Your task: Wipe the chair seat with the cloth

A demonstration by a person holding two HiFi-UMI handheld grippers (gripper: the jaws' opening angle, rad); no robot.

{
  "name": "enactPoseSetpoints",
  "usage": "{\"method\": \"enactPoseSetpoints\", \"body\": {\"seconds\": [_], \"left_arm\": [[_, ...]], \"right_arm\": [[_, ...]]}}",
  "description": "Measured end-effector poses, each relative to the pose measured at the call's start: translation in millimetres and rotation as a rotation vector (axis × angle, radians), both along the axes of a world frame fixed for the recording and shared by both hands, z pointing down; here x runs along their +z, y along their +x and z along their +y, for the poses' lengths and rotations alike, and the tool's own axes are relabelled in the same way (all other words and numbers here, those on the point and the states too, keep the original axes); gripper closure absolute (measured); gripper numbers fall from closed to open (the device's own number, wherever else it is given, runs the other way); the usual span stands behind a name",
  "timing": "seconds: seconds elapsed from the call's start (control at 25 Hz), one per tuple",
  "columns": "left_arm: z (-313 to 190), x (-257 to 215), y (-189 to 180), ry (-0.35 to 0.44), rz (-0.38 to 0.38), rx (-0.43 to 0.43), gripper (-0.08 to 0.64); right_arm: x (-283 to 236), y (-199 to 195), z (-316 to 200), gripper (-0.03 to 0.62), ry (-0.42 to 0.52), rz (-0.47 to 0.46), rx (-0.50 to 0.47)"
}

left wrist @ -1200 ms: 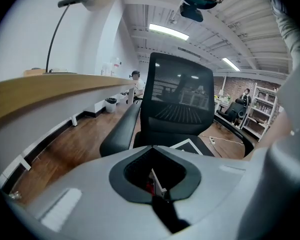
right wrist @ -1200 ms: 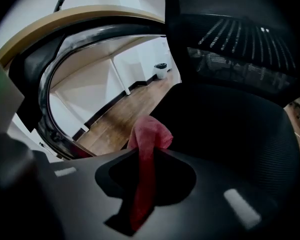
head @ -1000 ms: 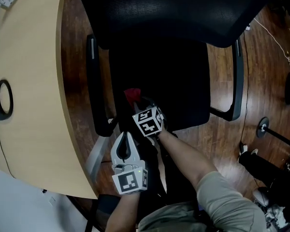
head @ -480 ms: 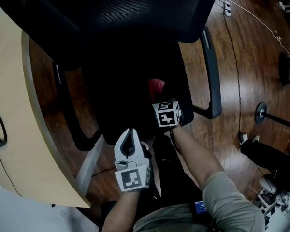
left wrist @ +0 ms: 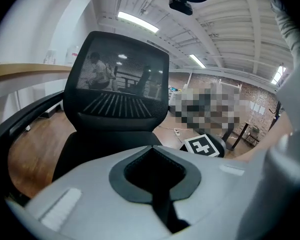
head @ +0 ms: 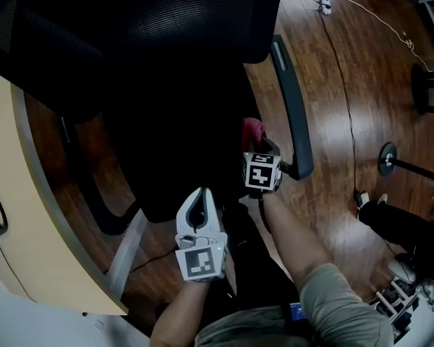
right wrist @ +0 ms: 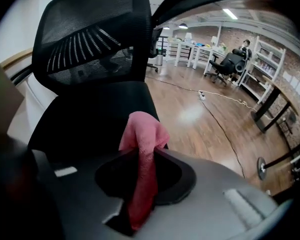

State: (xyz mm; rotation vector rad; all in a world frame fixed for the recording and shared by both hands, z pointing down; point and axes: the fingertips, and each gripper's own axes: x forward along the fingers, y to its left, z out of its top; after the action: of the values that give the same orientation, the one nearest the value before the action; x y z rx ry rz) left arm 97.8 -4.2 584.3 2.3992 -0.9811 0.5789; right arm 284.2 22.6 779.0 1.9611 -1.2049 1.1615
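The cloth [right wrist: 142, 134] is a small pink terry rag. The right gripper [right wrist: 141, 160] pinches it: the jaws are closed on a bunched fold that runs down between them, and a rounded tuft stands proud of the tips. In the head view the cloth [head: 252, 129] sits at the edge of the seat [head: 181, 147] nearest the armrest [head: 289, 100], toward the seat's front corner. Whether it presses on the seat or hangs just above it I cannot tell.

The left gripper [left wrist: 158, 204] has its jaws pressed together on nothing. In the head view the left gripper [head: 201, 194] hovers just off the seat's front edge, apart from the cloth.

The rag looks light, soft and limp. It should fold and drag rather than slide as a sheet, and it will likely catch a little on the seat's dark fabric. The hold in the middle of the bunch seems sound. Enough tuft should lead the tips that cloth, not jaw, meets the seat. A hold nearer one corner would probably let the rest trail and flop.

The seat is broad and most of it lies away from the cloth toward the desk [head: 18, 215], so much wiping seems left. The chair may turn under a sideways push
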Motion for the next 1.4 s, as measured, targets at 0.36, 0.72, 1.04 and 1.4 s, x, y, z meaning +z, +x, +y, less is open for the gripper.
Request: {"method": "enactPoseSetpoints", "body": {"seconds": [0.36, 0.72, 1.04, 1.4], "left_arm": [[15, 9, 12, -0.027, 0.012, 0.01, 0.555], [3, 0, -46, 0.001, -0.019, -0.108, 0.555], [-3, -17, -143, 0.04, -0.042, -0.262, 0.555], [3, -8, -230, 0.051, -0.063, -0.386, 0.555]], "right_arm": [[3, 12, 12, 0.531, 0.013, 0.022, 0.055], [-22, -14, -4, 0.531, 0.1, 0.003, -0.015], [-58, -186, -60, 0.531, 0.22, -0.124, -0.363], [-43, -371, -37, 0.531, 0.181, -0.257, -0.742]]}}
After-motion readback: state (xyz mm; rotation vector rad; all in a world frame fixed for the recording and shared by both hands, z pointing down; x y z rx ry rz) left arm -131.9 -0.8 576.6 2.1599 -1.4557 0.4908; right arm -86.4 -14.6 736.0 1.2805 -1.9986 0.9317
